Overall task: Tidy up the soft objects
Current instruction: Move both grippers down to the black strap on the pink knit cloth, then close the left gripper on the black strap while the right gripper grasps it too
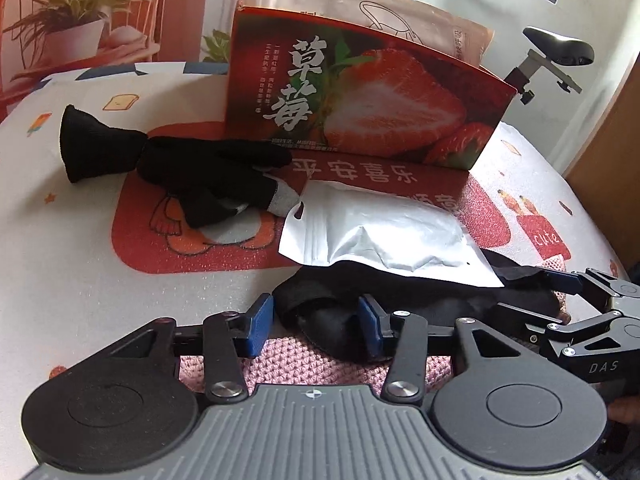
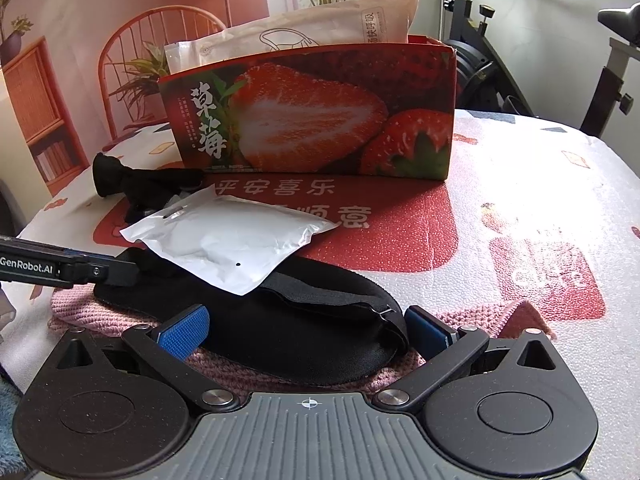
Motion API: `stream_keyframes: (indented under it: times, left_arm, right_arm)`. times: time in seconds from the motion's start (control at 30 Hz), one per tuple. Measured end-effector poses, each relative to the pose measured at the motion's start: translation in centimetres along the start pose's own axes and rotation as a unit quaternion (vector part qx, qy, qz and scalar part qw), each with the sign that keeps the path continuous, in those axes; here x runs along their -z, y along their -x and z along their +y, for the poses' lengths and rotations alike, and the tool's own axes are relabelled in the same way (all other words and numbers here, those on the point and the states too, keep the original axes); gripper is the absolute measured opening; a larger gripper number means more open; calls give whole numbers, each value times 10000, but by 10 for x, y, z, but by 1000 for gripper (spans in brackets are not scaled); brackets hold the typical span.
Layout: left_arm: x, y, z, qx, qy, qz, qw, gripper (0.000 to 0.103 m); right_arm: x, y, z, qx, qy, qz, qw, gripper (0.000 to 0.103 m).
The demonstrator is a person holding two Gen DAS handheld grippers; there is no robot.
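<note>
A black padded eye mask lies on a pink knitted cloth, and a silver foil pouch overlaps its far edge. My left gripper has the mask's left end bunched between its blue pads, which touch it on both sides. From the left edge of the right wrist view, the left gripper reaches onto that end. My right gripper stands wide open astride the mask's right end, pads not pressing. Black gloves lie further back on the left.
A red strawberry-print box stands at the back of the table with paper packets upright inside it. A red printed mat covers the table's middle. An exercise bike stands behind the table on the right.
</note>
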State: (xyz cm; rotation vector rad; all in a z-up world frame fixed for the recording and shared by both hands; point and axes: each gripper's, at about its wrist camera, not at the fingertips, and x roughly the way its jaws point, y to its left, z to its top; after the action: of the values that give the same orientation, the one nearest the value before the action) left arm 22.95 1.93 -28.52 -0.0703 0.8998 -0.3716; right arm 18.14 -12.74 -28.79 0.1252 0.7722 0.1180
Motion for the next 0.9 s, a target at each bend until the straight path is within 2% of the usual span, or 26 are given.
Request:
stream_keyframes:
  times: [0.07,0.1,0.13,0.23,0.4,0.47,0.53,0.6,0.77,0.83,0.9]
  left_arm:
    - [-1,-1,0,-7,-6,-1,10000,49]
    - [-1,-1,0,-26,-31,-7,10000,45]
    - [-1,-1,0,-48,-62,-23,10000,31]
    - [0,1,1,-81,-52,-87,9999,19]
    - [5,9,4,-110,-14,-231,9997,11]
    - [8,13,6,-246,25,-268,9993,3]
    - [10,15,12,-445,123,-269,9986,2]
    - [11,16,24,-378,377,-219,9983,3]
    - [13,17,23,-507,244,-230,9982,3]
    - [13,16,23,-567,242,-242,9978,3]
    - [13,16,26,-643,292,-266,9972,3]
  right_arm:
    - [0,0,0,0,-3,0,10000,103]
    - [0,0,0,1,-1,0,10000,103]
    - [0,0,0,1,0,0,10000,103]
    - [0,0,0,6,22,-8,10000,103]
    - [0,3,0,-45,26,-13,10000,103]
    - [0,4,0,-69,29,-21,10000,102]
    - [0,5,1,-54,35,-45,10000,101]
    - [0,7,1,-84,15,-68,9999,98]
    - [-2,14,5,-82,91,-146,9998,91]
    - [-4,19,5,-6,109,-180,9998,81]
    - [-5,22,1,69,30,-166,9998,80]
